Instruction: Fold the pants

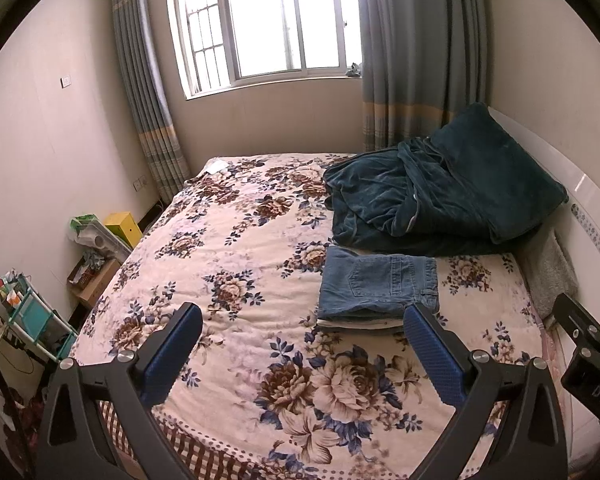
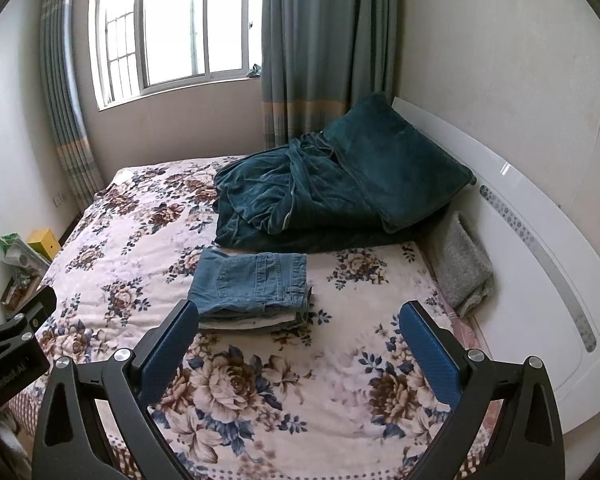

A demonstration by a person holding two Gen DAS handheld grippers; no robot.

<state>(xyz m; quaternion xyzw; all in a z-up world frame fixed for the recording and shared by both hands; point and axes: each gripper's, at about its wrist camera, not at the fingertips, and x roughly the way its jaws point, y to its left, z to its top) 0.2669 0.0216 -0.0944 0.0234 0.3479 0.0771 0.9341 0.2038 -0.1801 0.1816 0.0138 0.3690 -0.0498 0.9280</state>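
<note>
My left gripper (image 1: 302, 322) is spread wide and holds nothing, raised over the near end of the floral bedspread (image 1: 236, 264); my right gripper (image 2: 299, 320) is just as wide and empty. Just beyond their fingertips the jeans (image 2: 254, 284) lie folded into a compact blue stack, back pocket and waistband up. Behind them is a heaped dark green blanket (image 2: 324, 196).
</note>
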